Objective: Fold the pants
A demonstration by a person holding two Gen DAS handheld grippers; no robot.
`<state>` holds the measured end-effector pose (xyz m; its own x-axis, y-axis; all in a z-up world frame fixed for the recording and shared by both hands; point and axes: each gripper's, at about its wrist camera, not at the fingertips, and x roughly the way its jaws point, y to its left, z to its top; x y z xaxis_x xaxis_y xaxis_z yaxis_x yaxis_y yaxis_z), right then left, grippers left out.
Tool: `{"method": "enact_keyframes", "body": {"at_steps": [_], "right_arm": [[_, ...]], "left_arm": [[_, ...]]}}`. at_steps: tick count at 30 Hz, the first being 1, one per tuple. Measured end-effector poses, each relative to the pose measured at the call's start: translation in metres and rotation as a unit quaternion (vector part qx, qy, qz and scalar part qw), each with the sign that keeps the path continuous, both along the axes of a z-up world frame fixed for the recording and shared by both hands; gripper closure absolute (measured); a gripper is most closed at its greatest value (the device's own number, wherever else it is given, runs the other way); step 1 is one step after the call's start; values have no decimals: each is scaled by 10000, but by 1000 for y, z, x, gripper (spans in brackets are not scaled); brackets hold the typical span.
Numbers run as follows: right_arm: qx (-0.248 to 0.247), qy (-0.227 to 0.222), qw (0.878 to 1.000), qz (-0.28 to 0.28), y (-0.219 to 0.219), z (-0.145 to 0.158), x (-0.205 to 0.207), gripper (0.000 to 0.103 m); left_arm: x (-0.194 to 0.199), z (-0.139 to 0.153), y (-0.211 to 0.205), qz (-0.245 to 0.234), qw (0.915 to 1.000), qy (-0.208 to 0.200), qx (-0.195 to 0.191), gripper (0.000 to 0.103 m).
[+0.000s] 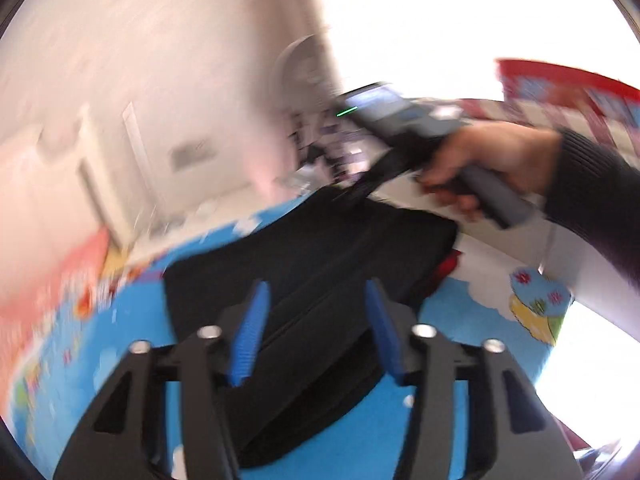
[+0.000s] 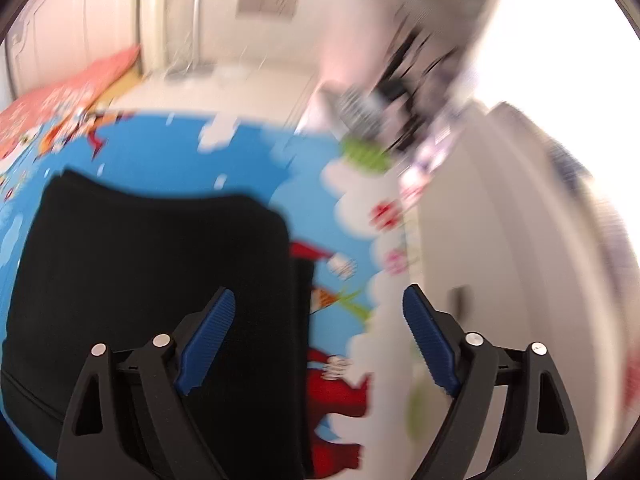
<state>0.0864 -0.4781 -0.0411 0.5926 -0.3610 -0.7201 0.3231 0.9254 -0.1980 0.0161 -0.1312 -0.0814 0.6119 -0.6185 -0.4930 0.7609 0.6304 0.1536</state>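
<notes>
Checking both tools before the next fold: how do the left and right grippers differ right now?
The right gripper stands much wider apart than the left gripper. The left sits over the black pants; the right straddles their edge, one finger over the cartoon mat. Both are empty, with blue pads.

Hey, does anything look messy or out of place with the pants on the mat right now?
Nothing stands out. The black pants lie folded in a compact, fairly flat stack on the cartoon mat, and neither gripper holds them. The frames are blurred, so small wrinkles can't be judged.
</notes>
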Motion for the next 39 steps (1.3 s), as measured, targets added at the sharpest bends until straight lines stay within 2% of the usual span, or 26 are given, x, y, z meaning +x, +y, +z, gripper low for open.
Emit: {"method": "enact_keyframes", "body": {"at_steps": [1,2,5,8,9,11,14,16,18,20,23,25,27,28,30,31,33,34,36,37,39], "right_arm": [[18,-253,9996,95,8,9,-10,18],[50,-527,9983,237,20,15,-26,17],[-219,-703,9963,447,49,11,-51,18],[-632,-751,9945,375,66,-7,-67,18],[-650,-793,9940,377,68,-14,-69,18],[-658,-707,9948,309,67,-29,-67,19],[-558,-230,9982,66,57,-60,-58,20],[-67,-381,9993,2,43,-73,-60,20],[122,-451,9989,-25,38,-77,-61,20],[256,-506,9984,-87,36,-80,-62,19],[458,-598,9970,-171,33,-84,-63,19],[560,-621,9963,-196,34,-84,-65,19],[664,-635,9955,-214,32,-85,-66,19],[694,-638,9953,-220,31,-86,-65,18],[738,-640,9949,-235,30,-87,-65,18],[764,-633,9948,-238,30,-87,-65,18],[800,-630,9945,-242,30,-88,-66,18],[821,-635,9943,-244,29,-88,-67,18],[895,-663,9934,-266,28,-89,-68,18],[948,-672,9928,-286,27,-90,-68,18],[1016,-676,9920,-329,27,-90,-69,18]], "left_arm": [[13,1,14,206,9995,215,-130,74],[27,0,28,420,9978,436,-271,75],[55,-21,38,733,9931,863,-320,76],[73,-53,34,545,9849,1638,150,77],[70,-63,32,556,9833,1720,203,77],[65,-66,33,518,9869,1498,296,78],[66,-71,34,441,9864,1565,245,78],[63,-77,36,370,9882,1469,232,78],[63,-79,36,253,9894,1405,260,76],[70,-70,41,194,9873,1574,123,73],[106,-44,48,457,9823,1803,-207,73],[142,-34,40,591,9800,1891,-193,75],[179,-33,25,649,9815,1794,-164,77],[197,-35,16,683,9817,1777,-93,81],[232,-46,-6,642,9800,1877,185,83],[248,-55,-16,627,9766,2026,346,83],[279,-69,-28,842,9700,2223,509,94],[285,-69,-32,933,9690,2227,524,99],[284,-54,-48,1072,9747,1866,602,99],[278,-46,-57,982,9779,1746,597,99],[258,-28,-85,425,9824,1761,451,99]]}}
